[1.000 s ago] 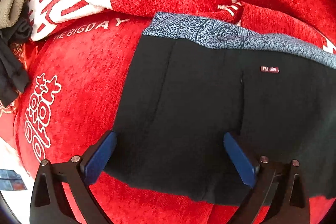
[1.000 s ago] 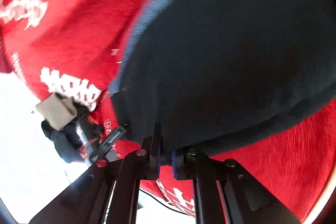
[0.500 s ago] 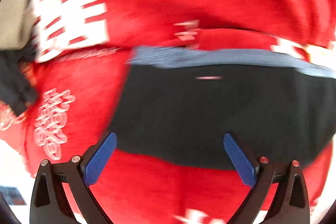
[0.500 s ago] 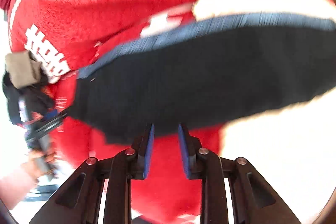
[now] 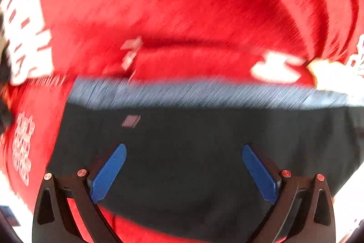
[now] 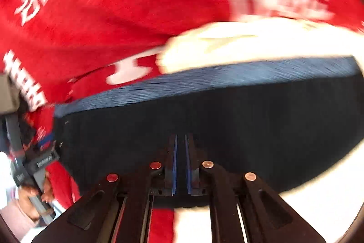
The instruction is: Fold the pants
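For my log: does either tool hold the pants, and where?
Left tool open, holds nothing. Right tool nearly shut over the pants; hold cannot be told.

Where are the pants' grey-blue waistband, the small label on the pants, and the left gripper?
waistband [image 5: 204,95]: left wrist view, middle of the grey-blue band.
label [image 5: 131,121]: left wrist view, centre of the small tag.
left gripper [image 5: 183,166]: left wrist view, midway between its fingertips.

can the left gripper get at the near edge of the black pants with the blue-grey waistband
Probably yes: the left gripper hangs over the black pants with jaws wide open and empty, and nothing blocks the fabric.
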Tool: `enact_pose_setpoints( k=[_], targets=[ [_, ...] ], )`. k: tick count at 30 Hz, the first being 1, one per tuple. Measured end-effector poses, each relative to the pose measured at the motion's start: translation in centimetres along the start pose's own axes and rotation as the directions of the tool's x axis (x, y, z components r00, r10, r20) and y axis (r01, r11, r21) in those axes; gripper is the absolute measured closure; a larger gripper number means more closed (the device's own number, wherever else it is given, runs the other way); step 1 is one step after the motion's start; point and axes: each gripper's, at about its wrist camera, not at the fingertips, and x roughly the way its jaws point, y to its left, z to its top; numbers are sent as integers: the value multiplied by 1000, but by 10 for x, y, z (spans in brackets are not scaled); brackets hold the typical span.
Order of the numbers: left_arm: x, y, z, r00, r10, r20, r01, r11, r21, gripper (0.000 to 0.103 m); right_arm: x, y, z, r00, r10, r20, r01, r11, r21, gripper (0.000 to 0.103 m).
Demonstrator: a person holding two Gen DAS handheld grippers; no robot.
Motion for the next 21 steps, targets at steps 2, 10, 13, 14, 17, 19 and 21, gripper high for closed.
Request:
enact_pose_setpoints(
  k=[2, 10, 13, 14, 17, 19, 21],
  targets=[
    [16, -17, 25, 999, 19, 30, -19, 1000, 19, 0, 35, 21, 16, 999, 24, -32, -25, 999, -39, 92],
    [76, -3, 56, 982, 187, -15, -187, 977, -103, 0, 42, -5, 43, 992, -115, 60, 117, 993, -32, 97],
    [54, 13, 56, 985, 170, -35, -173, 978, -119, 0, 21, -23, 46, 995, -92, 37, 91, 996, 17, 89],
    [42, 14, 52, 988, 152, -22, -154, 982, -106, 0, 14, -18, 42, 994, -103, 41, 104, 995, -3, 75],
    [5, -3, 29, 993, 114, -12, -114, 993, -28, 0, -12, -10, 17, 994, -91, 57, 93, 995, -29, 54],
    [-14, -18, -2, 998, 60, -29, -61, 998, -15, 0, -24, -10, -9, 998, -43, 40, 42, 999, 8, 54],
    [-23, -40, -28, 998, 27, -51, -26, 999, 31, 0, -27, -12, -34, 1000, -9, 14, 8, 998, 57, 55]
  ],
)
